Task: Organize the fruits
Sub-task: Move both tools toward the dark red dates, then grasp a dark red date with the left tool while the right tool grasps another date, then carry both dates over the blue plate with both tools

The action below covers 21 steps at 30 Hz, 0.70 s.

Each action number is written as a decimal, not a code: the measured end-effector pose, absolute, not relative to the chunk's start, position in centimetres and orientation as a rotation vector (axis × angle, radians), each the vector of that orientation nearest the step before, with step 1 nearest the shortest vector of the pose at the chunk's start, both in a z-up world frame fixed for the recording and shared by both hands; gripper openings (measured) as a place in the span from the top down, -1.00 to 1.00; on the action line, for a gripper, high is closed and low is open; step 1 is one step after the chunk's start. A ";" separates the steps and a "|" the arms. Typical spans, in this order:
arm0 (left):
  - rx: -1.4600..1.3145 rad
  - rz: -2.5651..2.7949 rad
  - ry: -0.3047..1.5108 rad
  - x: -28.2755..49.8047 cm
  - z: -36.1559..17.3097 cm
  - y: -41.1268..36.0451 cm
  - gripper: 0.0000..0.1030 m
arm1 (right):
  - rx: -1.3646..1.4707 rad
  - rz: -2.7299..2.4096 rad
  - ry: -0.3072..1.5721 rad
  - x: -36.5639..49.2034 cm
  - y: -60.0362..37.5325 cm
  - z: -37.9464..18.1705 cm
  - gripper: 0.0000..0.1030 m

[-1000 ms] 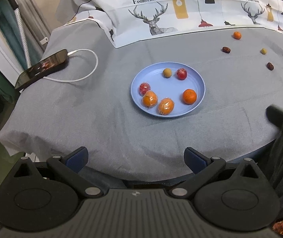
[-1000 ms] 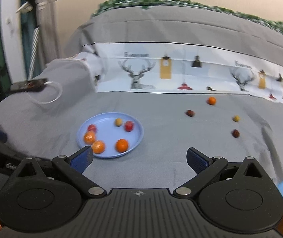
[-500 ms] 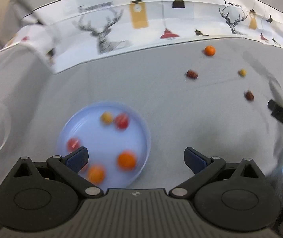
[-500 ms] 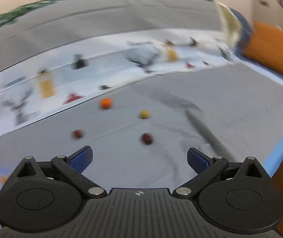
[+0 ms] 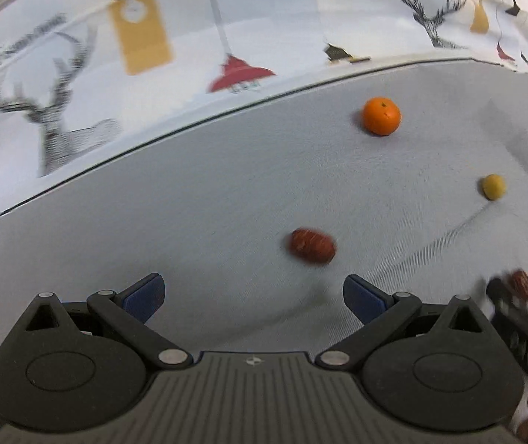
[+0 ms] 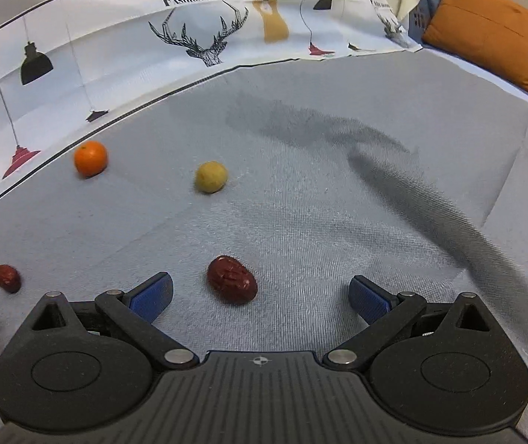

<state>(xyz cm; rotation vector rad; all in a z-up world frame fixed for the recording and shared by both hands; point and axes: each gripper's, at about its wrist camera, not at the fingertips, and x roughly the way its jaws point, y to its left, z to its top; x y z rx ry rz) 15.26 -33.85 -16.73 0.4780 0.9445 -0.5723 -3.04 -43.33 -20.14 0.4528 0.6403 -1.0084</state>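
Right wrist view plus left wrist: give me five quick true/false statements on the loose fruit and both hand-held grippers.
1. The right hand-held gripper is open, with a red date lying between its fingers. True.
2. The left hand-held gripper is shut on a date. False: it is open and holds nothing; the second date lies just ahead of it on the cloth.
3. The orange sits by the printed border of the grey cloth. True.
4. The yellow fruit touches the orange. False: they lie apart.
5. A blue plate shows in the right wrist view. False: none is visible.
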 end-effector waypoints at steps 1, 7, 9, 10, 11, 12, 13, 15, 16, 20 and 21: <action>0.476 -0.579 0.949 15.7 -17.4 -34.5 -0.99 | 0.421 -1.013 0.653 -2.7 -43.4 -20.4 -0.99; 0.448 -0.549 0.969 17.1 -19.1 -36.2 -1.00 | 0.363 -1.085 0.612 -1.8 -42.5 -21.1 -0.99; 0.429 -0.548 0.972 17.3 -19.2 -36.1 -1.00 | 0.365 -1.092 0.608 -1.7 -42.5 -21.1 -0.99; 0.423 -0.548 0.972 17.3 -19.1 -36.0 -1.00 | 0.368 -1.092 0.608 -1.8 -42.6 -21.0 -0.99; 0.423 -0.547 0.966 17.3 -18.9 -35.9 -0.90 | 0.371 -1.088 0.611 -1.8 -42.7 -20.9 -0.99; 0.429 -0.550 0.952 17.1 -18.7 -35.9 -0.74 | 0.383 -1.080 0.607 -2.0 -42.7 -20.7 -0.85; 0.429 -0.586 0.935 16.6 -18.2 -35.8 -0.01 | 0.386 -1.092 0.581 -2.3 -42.4 -20.4 -0.13; 0.459 -0.616 0.933 15.7 -17.3 -36.1 0.34 | 0.411 -1.090 0.547 -2.9 -42.1 -19.7 0.56; 0.456 -0.631 0.920 15.3 -17.1 -36.1 0.34 | 0.438 -1.082 0.537 -3.2 -42.2 -19.8 0.56; 0.451 -0.711 0.878 14.1 -15.9 -35.4 0.34 | 0.431 -1.128 0.515 -3.4 -42.6 -19.6 0.57; 0.437 -0.722 0.883 13.9 -15.5 -35.0 0.34 | 0.435 -1.142 0.505 -3.6 -42.8 -19.6 0.56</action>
